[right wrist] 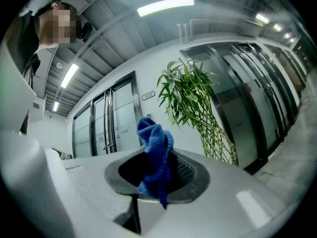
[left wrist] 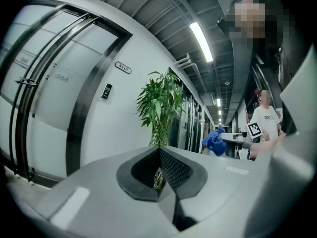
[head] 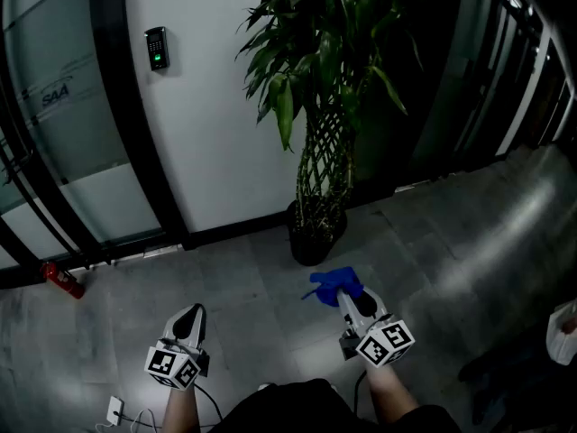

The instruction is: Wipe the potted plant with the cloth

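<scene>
A tall potted plant (head: 320, 106) with a braided stem and long green leaves stands in a dark pot (head: 315, 233) against the white wall; it also shows in the left gripper view as the plant (left wrist: 158, 108) and in the right gripper view as the plant (right wrist: 195, 108). My right gripper (head: 347, 291) is shut on a blue cloth (head: 334, 284), which bunches up between the jaws as the cloth (right wrist: 154, 155). It hovers just in front of the pot. My left gripper (head: 187, 318) is shut with nothing in it, lower left, apart from the plant.
A glass door with black frames (head: 54, 133) and a card reader (head: 157, 48) are left of the plant. A red fire extinguisher (head: 61, 280) lies by the door. Dark glass panels (head: 505, 70) run along the right. A cable and plug (head: 117, 411) lie on the grey floor.
</scene>
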`<state>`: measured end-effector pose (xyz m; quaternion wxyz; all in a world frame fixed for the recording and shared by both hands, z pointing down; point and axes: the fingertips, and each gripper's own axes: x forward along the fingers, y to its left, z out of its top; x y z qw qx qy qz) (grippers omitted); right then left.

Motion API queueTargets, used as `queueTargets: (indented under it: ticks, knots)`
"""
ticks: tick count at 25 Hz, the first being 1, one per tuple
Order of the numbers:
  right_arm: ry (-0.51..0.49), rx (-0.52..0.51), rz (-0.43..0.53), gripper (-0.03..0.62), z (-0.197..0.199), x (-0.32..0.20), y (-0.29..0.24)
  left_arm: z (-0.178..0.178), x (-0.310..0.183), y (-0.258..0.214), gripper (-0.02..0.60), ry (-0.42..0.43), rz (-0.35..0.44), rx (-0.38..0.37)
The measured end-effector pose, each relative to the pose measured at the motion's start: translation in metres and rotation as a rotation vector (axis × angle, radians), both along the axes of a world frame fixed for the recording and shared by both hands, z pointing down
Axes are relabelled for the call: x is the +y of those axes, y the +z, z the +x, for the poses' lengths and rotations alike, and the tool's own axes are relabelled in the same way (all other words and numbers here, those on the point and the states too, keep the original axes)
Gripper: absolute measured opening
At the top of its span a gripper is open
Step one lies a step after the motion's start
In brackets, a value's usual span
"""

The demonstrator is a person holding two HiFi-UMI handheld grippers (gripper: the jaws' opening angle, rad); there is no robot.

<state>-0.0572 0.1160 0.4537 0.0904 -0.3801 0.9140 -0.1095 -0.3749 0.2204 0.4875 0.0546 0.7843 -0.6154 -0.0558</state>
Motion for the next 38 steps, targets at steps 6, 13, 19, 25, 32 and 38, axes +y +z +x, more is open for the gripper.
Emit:
queueTargets:
  ticks: [6, 13, 19, 25, 32, 38]
  knots:
    - [-0.028, 0.010, 0.015, 0.104, -0.033, -0.009, 0.002, -0.011, -0.021, 0.002, 0.006, 0.042, 0.005, -0.026]
    - [-0.074, -0.017, 0.051, 0.104, -0.051, -0.069, -0.005, -0.016, -0.073, 0.007, 0.006, 0.024, -0.011, -0.033]
    - [-0.148, -0.044, 0.147, 0.104, -0.051, -0.149, -0.040, 0.007, -0.153, -0.013, 0.006, 0.034, 0.027, -0.061]
    - [-0.223, -0.072, 0.268, 0.104, -0.058, -0.208, -0.089, 0.026, -0.234, -0.031, 0.006, 0.055, 0.057, -0.078]
    - [-0.270, -0.080, 0.352, 0.104, -0.058, -0.247, -0.124, 0.051, -0.311, -0.042, 0.006, 0.103, 0.084, -0.088]
    - [-0.264, -0.088, 0.457, 0.104, -0.081, -0.258, -0.161, 0.055, -0.379, -0.047, 0.006, 0.209, 0.074, -0.144]
